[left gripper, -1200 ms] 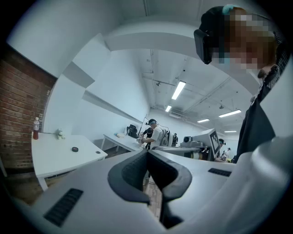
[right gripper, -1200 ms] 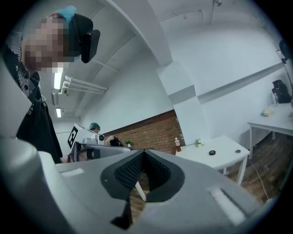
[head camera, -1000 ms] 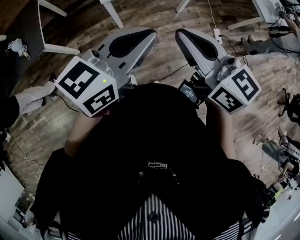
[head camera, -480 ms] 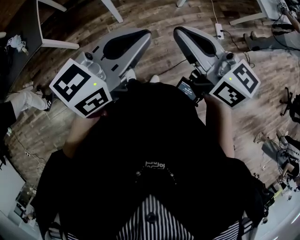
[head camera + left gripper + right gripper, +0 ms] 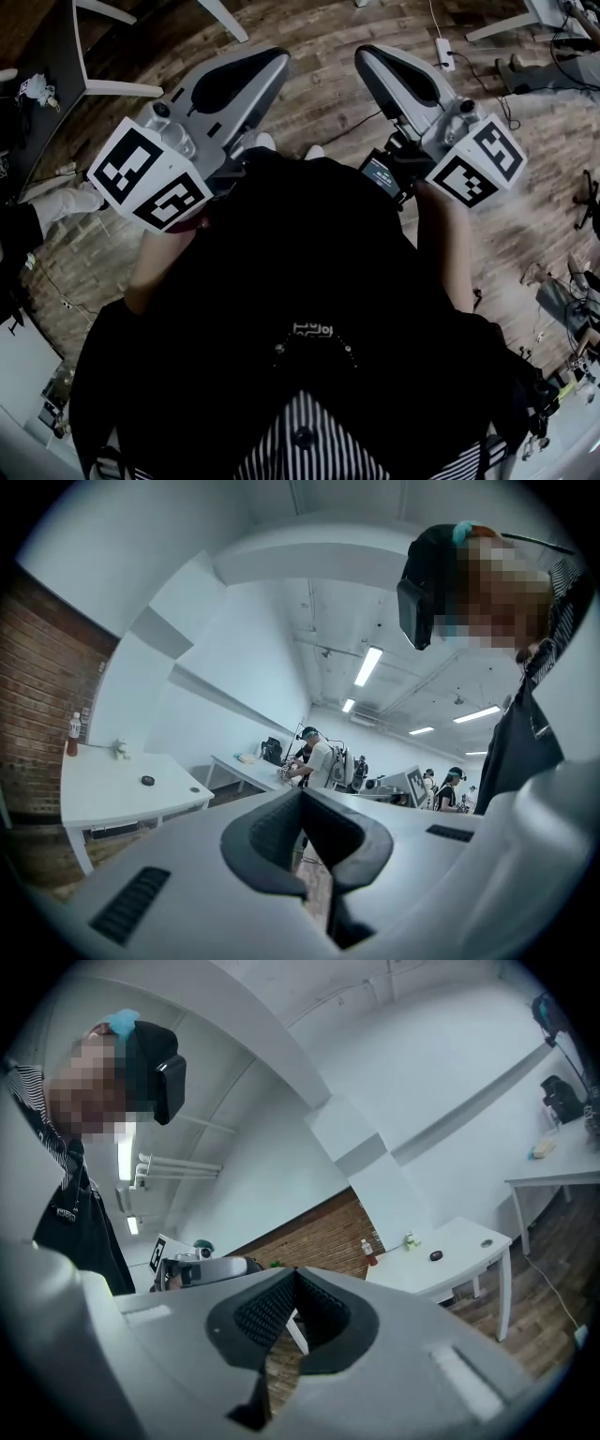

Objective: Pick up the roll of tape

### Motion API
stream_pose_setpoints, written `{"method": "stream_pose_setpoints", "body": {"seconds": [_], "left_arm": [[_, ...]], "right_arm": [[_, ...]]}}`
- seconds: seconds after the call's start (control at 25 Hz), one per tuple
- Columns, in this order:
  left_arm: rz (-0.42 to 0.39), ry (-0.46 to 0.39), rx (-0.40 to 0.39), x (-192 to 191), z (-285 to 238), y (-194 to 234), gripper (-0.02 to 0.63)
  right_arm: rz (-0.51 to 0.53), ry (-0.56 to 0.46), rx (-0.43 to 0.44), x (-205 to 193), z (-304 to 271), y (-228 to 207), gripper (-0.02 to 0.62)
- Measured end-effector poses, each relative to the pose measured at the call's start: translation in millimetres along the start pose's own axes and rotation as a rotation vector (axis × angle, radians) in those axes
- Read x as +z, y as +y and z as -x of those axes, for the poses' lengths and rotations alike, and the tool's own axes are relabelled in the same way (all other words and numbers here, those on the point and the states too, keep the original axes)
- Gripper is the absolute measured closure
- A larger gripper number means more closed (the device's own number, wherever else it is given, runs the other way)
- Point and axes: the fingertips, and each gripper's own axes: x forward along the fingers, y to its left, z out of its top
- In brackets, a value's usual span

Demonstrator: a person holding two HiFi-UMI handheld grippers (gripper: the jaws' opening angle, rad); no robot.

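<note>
Wood floor [image 5: 328, 98] fills the head view, with no work surface under the hands. The person [image 5: 309, 281] stands with both tools at chest height, pointing out level: likely a carrying pose, not a reach. A white table [image 5: 103, 794] sits well off. The left gripper [image 5: 302, 795] is clenched and empty, and the right gripper [image 5: 295, 1271] is the same. The roll of tape isn't clearly visible. A small dark round thing [image 5: 147, 780] on that table may be it, but it's too small to tell.

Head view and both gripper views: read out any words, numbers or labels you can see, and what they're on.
No text is legible.
White print on the person's black top: too blurred to read.
Left marker cube and right marker cube: square patterns only, no letters.
Small screen by the right cube: too small to read.
Bottle on the white table: label too small.
</note>
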Motion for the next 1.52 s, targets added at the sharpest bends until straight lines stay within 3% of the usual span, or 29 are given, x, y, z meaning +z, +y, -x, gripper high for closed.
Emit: {"method": "stream_pose_setpoints", "body": {"seconds": [0.16, 0.28, 0.56, 1.04, 1.52], "left_arm": [[-0.015, 0.013, -0.019, -1, -13, -7, 0.603], [-0.012, 0.039, -0.042, -1, -25, -12, 0.601], [0.03, 0.059, -0.137, 0, -50, 7, 0.602], [-0.01, 0.069, -0.36, 43, -94, 59, 0.602], [-0.003, 0.105, -0.461, 55, -94, 122, 0.602]], "right_arm": [[-0.005, -0.065, -0.059, 6, 22, -14, 0.592], [0.008, -0.049, -0.135, 8, 29, -29, 0.592], [-0.01, -0.036, -0.158, 12, 22, -42, 0.592], [0.028, -0.062, -0.302, 63, -35, -86, 0.592], [0.018, -0.022, -0.4, 66, -100, -104, 0.592]]}}
